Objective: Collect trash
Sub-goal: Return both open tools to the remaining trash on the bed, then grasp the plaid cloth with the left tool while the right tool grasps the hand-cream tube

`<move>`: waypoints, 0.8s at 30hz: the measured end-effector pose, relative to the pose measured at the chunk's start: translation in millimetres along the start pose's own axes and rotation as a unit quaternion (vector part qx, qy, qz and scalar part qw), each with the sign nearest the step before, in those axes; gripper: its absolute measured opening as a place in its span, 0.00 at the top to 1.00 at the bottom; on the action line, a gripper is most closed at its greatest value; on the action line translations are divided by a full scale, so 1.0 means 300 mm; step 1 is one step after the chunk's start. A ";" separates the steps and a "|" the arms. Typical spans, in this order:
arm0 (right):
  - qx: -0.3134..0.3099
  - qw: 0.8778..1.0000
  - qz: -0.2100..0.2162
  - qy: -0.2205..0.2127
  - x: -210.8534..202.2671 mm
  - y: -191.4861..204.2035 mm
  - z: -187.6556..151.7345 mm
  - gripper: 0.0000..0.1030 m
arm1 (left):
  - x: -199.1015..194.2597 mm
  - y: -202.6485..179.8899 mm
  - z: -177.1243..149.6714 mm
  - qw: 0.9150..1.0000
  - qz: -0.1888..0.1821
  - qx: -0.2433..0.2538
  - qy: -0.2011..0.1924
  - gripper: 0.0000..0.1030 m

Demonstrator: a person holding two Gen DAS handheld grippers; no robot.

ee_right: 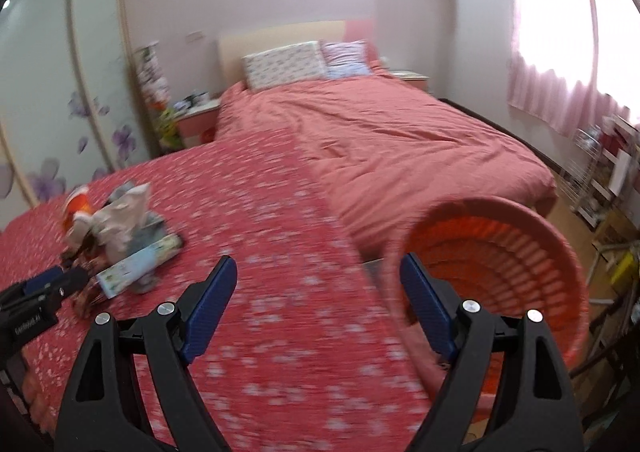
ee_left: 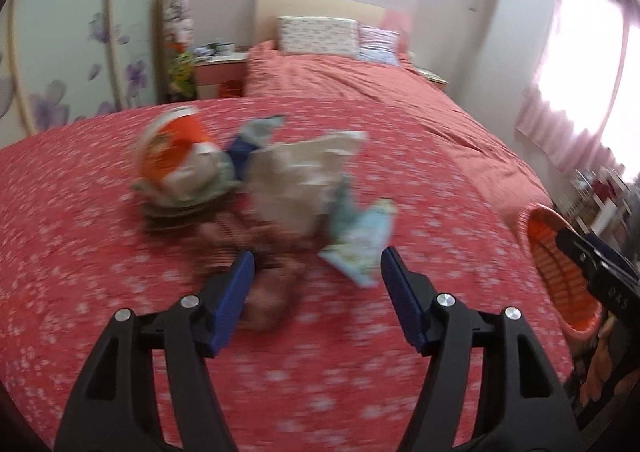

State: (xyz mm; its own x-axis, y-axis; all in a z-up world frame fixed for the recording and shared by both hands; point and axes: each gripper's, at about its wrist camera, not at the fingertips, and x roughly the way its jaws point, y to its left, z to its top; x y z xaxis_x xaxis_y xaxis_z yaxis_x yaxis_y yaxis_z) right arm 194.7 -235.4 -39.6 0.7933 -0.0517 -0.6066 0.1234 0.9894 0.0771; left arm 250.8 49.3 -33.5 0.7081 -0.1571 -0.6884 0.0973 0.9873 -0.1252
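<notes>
Trash pile [ee_left: 256, 188] near the bed's [ee_left: 80, 252] left edge, basket [ee_right: 520, 252] off its right edge.
Left gripper [ee_left: 316, 268], fingers spread and empty, should settle on one wrapper; right gripper [ee_right: 318, 276], spread wide, steadies the basket rim.

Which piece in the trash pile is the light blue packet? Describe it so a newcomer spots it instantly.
On the red floral bedspread, find the trash pile near the foot of the bed. The light blue packet lies at the edge of the pile nearest the orange basket: flat, pale, printed, unlike the crumpled wrappers beside it.
</notes>
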 end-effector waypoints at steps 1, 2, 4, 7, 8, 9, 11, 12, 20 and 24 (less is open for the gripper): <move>-0.006 1.000 0.004 0.003 0.010 0.025 -0.002 0.20 | 0.002 0.036 -0.001 1.000 0.008 -0.008 0.002 0.37; -0.011 1.000 0.008 0.005 0.019 0.044 -0.002 0.20 | 0.006 0.061 0.000 1.000 0.013 -0.013 0.004 0.37; -0.022 1.000 0.015 0.011 0.040 0.092 -0.003 0.20 | 0.019 0.116 -0.003 0.999 0.024 -0.025 0.011 0.37; -0.034 0.999 0.019 0.016 0.070 0.161 -0.002 0.20 | 0.052 0.171 -0.007 0.998 0.027 -0.040 0.027 0.37; -0.037 0.999 0.020 0.017 0.073 0.176 -0.005 0.20 | 0.065 0.179 -0.012 0.998 0.024 -0.045 0.034 0.37; -0.040 0.999 0.020 0.018 0.078 0.190 -0.005 0.20 | 0.079 0.184 -0.011 0.998 0.021 -0.050 0.039 0.39; -0.045 0.999 0.019 0.020 0.090 0.214 -0.005 0.21 | 0.116 0.193 -0.017 0.997 0.012 -0.059 0.053 0.43; -0.048 0.998 0.018 0.020 0.096 0.223 -0.004 0.21 | 0.132 0.194 -0.017 0.996 0.008 -0.062 0.059 0.47; -0.051 0.998 0.023 0.031 0.139 0.287 0.005 0.27 | 0.191 0.185 0.001 0.996 0.016 -0.061 0.056 0.80; -0.056 0.997 0.030 0.040 0.158 0.318 0.005 0.31 | 0.173 0.230 -0.007 0.997 0.038 -0.045 0.055 0.83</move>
State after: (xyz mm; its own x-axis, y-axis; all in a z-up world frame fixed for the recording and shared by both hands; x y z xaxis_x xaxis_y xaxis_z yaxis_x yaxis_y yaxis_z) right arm 245.2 -143.6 -59.7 0.7471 0.0138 -0.6645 0.0066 0.9996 0.0282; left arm 292.8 109.3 -79.5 0.6292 -0.0884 -0.7722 -0.0197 0.9914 -0.1296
